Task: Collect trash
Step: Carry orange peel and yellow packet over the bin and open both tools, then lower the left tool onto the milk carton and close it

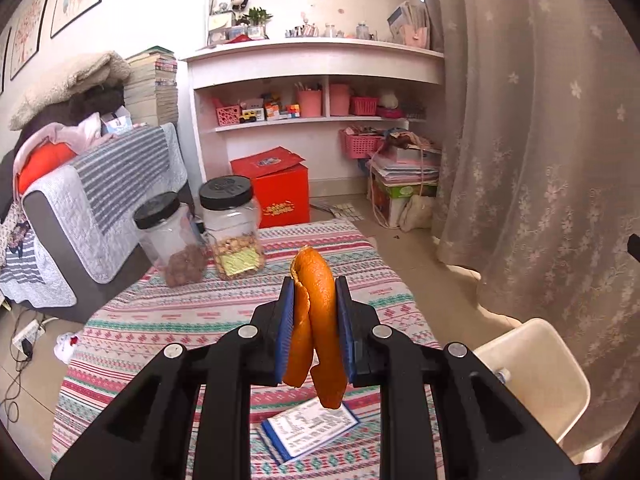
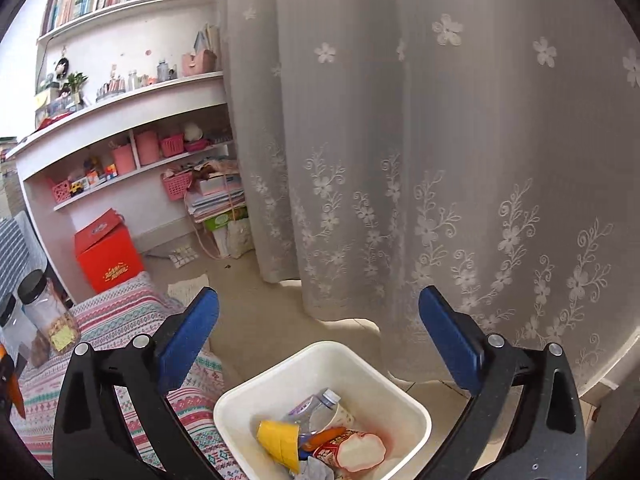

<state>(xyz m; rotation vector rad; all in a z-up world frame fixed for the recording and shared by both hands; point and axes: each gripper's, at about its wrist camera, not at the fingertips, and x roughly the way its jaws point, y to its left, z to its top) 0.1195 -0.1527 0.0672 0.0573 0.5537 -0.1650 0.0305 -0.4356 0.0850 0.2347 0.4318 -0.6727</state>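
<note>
My left gripper (image 1: 314, 292) is shut on an orange peel (image 1: 316, 320) and holds it above the table's patterned cloth (image 1: 160, 320). The peel's end also shows at the left edge of the right wrist view (image 2: 16, 392). My right gripper (image 2: 320, 308) is open and empty, above the white trash bin (image 2: 404, 396). The bin holds a plastic bottle (image 2: 316, 404), a yellow paper cup (image 2: 280, 440) and a red-and-white wrapper (image 2: 352, 450). In the left wrist view the bin (image 1: 536, 376) stands on the floor to the right of the table.
Two black-lidded plastic jars (image 1: 232, 228) (image 1: 172, 240) stand at the table's far left. A blue-edged printed card (image 1: 308, 428) lies on the cloth under the peel. A red box (image 1: 280, 188), white shelves (image 1: 312, 92), a covered sofa (image 1: 92, 200) and a flowered curtain (image 2: 440, 140) surround the table.
</note>
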